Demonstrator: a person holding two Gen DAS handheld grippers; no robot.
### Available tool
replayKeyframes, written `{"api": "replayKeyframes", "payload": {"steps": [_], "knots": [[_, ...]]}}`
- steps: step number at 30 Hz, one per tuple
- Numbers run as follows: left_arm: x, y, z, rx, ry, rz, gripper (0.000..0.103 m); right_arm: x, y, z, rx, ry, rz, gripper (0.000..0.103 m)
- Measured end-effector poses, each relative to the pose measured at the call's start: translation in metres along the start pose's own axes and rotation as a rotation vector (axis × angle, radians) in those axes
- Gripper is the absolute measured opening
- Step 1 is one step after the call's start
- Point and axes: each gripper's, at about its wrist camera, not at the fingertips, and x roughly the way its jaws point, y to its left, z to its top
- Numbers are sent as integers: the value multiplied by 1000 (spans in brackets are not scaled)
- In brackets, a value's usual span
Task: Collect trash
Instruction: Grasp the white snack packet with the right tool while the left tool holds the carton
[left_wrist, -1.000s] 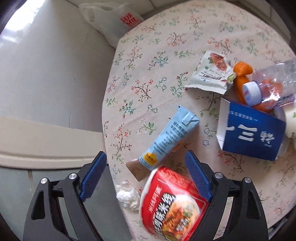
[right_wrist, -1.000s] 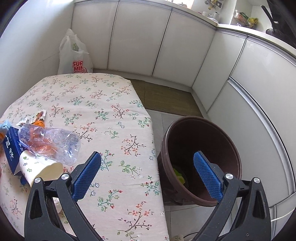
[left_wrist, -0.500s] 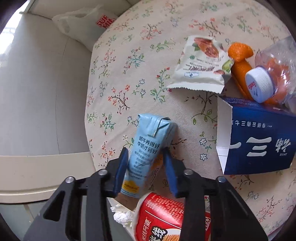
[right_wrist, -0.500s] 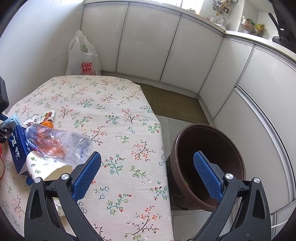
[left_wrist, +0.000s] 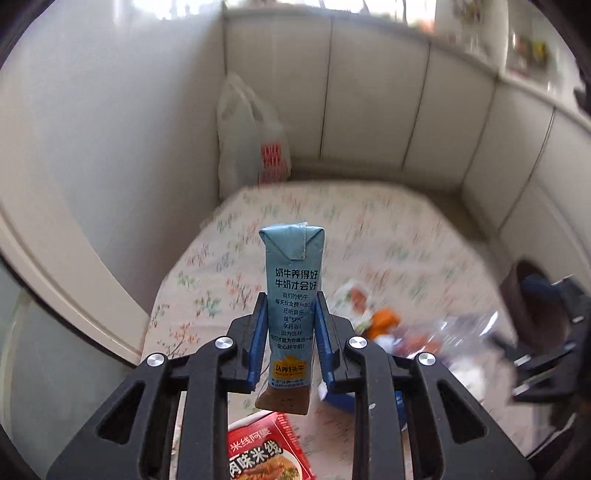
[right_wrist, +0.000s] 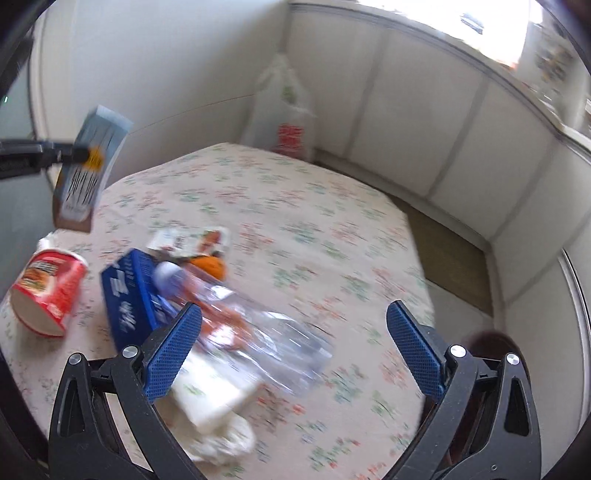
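Observation:
A tall light-blue milk carton (left_wrist: 293, 280) stands upright between the pads of my left gripper (left_wrist: 290, 299), whose jaws are closing on it; it hangs lifted above the floral table (left_wrist: 388, 229). In the right wrist view the same carton (right_wrist: 88, 162) hangs at the upper left. My right gripper (right_wrist: 293, 310) is open over a crushed clear plastic bottle (right_wrist: 266, 332) and holds nothing. Around the bottle lie a blue box (right_wrist: 129, 295), a red noodle cup (right_wrist: 48, 291), a white paper cup (right_wrist: 214, 395), a snack wrapper (right_wrist: 192, 240) and orange peel (right_wrist: 208, 264).
A brown bin (right_wrist: 491, 343) stands on the floor off the table's right edge. A white plastic bag (right_wrist: 284, 110) leans in the corner behind the table. White cabinet fronts run along the back and right. The table's far half holds no trash.
My left gripper closed on the milk carton, lifted it off the table and turned it upright. My right gripper swung left from the bin to above the clear bottle.

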Motion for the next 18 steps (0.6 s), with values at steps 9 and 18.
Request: {"api": "replayKeyframes", "payload": {"steps": [9, 18], "knots": [[-58, 27, 15, -130, -288, -18, 24, 70, 111, 71, -272, 172, 27, 96], [-54, 63, 22, -282, -291, -114, 25, 131, 157, 91, -330, 359, 48, 96]]}}
